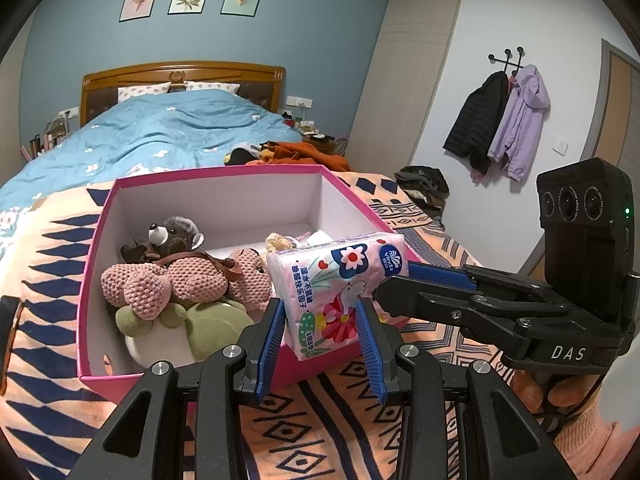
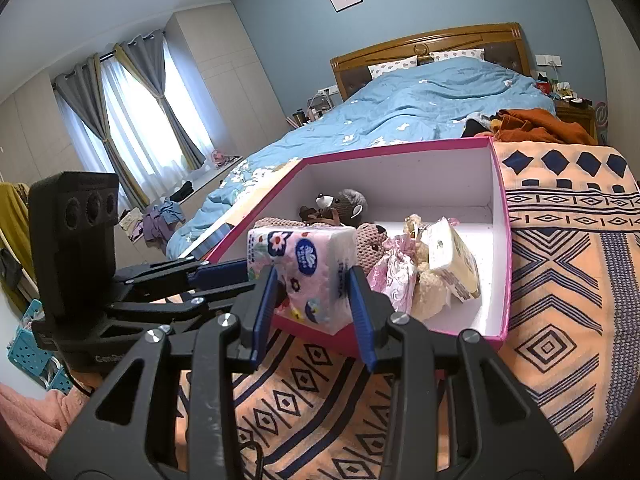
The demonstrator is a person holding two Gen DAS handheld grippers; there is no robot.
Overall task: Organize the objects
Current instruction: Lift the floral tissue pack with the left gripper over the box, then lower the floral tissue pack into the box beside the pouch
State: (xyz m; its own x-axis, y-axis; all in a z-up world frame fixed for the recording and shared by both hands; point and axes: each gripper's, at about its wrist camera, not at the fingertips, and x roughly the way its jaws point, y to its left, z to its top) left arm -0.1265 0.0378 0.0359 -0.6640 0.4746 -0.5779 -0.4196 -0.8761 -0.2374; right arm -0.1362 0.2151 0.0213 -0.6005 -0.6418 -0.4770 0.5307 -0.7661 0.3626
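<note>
Tissue pack [image 1: 340, 280]: pinched by both grippers, centre frame, above pink box's near rim.
Left gripper [image 1: 324, 320]: clamped on pack.
Right gripper [image 2: 312, 300]: clamped on pack.
Pink box [image 1: 96, 240]: filled with plush toys [image 1: 180, 276].

Plush toys [image 1: 180, 280] crowd pink box's [image 1: 96, 240] near-left half; far end w/ bare floor stays open to grippers.

Daylight pours through the curtained window [image 2: 132, 120] on my right view, blowing it out white. Elsewhere the room is evenly bright and sharp. Both fisheye views bend hard, with dark corners.
</note>
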